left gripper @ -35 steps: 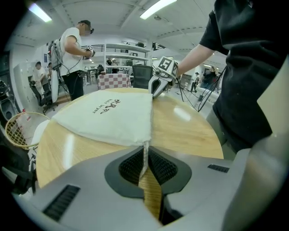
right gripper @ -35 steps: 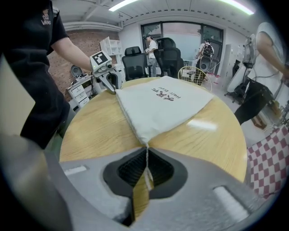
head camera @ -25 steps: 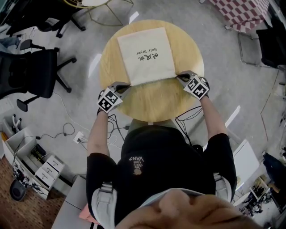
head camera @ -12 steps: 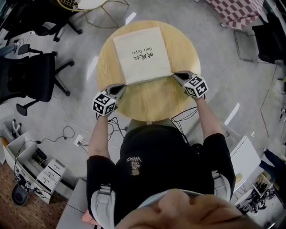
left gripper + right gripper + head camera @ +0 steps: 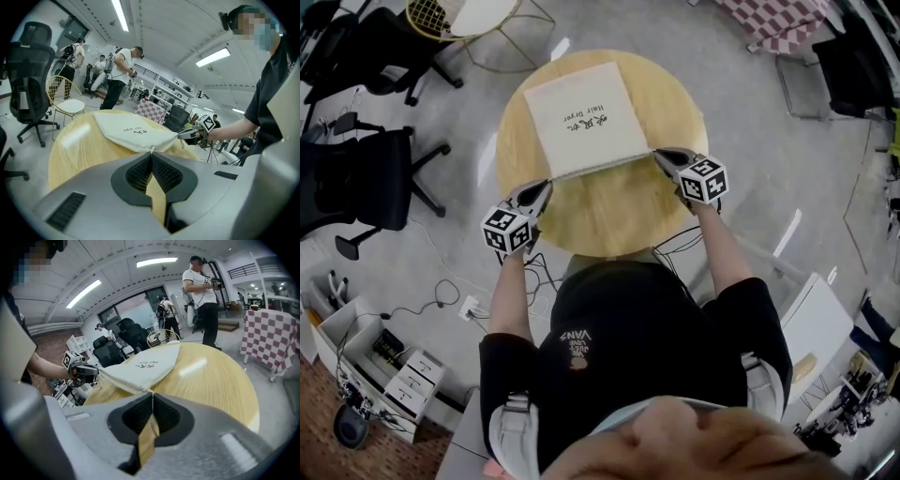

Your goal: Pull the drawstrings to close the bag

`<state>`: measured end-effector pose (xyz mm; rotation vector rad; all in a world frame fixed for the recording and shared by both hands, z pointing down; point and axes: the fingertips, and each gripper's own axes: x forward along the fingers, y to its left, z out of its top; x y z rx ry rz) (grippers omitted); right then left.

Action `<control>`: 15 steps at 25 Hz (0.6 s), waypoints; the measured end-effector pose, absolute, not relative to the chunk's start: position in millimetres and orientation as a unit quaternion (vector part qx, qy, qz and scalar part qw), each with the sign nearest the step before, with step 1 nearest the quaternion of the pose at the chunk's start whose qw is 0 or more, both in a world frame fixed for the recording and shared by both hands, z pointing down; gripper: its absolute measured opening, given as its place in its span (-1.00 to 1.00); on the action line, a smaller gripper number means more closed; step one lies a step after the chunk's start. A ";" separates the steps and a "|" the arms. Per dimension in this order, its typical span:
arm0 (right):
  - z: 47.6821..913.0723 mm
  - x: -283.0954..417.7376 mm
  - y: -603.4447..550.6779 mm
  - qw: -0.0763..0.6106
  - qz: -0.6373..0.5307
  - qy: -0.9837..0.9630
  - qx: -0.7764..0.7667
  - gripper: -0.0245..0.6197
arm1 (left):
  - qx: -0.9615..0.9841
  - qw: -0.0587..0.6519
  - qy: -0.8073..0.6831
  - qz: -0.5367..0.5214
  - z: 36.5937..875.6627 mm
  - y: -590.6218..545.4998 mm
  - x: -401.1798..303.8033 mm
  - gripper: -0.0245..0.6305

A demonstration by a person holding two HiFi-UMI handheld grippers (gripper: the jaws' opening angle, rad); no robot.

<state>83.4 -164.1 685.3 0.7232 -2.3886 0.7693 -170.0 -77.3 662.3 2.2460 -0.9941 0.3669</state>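
A white cloth bag (image 5: 581,117) with dark print lies flat on the round wooden table (image 5: 609,211). Its mouth edge faces me. My left gripper (image 5: 546,185) is at the bag's near left corner, my right gripper (image 5: 659,155) at the near right corner. In the left gripper view the jaws (image 5: 151,153) are shut on a thin white drawstring (image 5: 153,149) that comes out of the gathered bag corner (image 5: 140,140). The right gripper view shows the same: the jaws (image 5: 152,393) pinch the drawstring at the bag's (image 5: 145,366) puckered edge. Each view shows the other gripper across the bag.
A black office chair (image 5: 356,178) stands left of the table and a wire chair (image 5: 469,19) behind it. A checked cloth (image 5: 769,23) is at the far right. Cables (image 5: 441,281) lie on the floor. People stand in the background (image 5: 119,77) (image 5: 204,305).
Both grippers have drawn outward from the bag's near corners, the left one more and toward me. The bag's near edge now looks gathered.
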 end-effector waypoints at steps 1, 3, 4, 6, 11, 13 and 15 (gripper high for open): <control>683.0 84.3 -164.2 0.261 0.286 -0.881 0.273 -0.92 | 0.855 0.324 -0.382 0.134 658.3 -78.5 -169.8 -0.88; 678.3 86.0 -164.3 0.260 0.287 -0.877 0.284 -0.92 | 0.852 0.328 -0.389 0.119 650.1 -81.3 -169.5 -0.88; 675.5 86.6 -164.7 0.258 0.288 -0.876 0.288 -0.92 | 0.850 0.330 -0.394 0.112 645.9 -83.1 -169.9 -0.88; 669.6 87.8 -166.2 0.251 0.288 -0.875 0.299 -0.92 | 0.846 0.333 -0.404 0.097 637.3 -86.7 -170.6 -0.88; 656.2 89.8 -168.4 0.236 0.290 -0.868 0.327 -0.92 | 0.835 0.340 -0.426 0.073 621.5 -92.2 -173.5 -0.88; 653.0 87.7 -168.1 0.233 0.289 -0.867 0.333 -0.92 | 0.829 0.343 -0.437 0.064 618.2 -92.7 -177.1 -0.88; 649.3 86.7 -166.4 0.233 0.286 -0.866 0.338 -0.92 | 0.823 0.345 -0.448 0.053 613.6 -92.4 -180.0 -0.88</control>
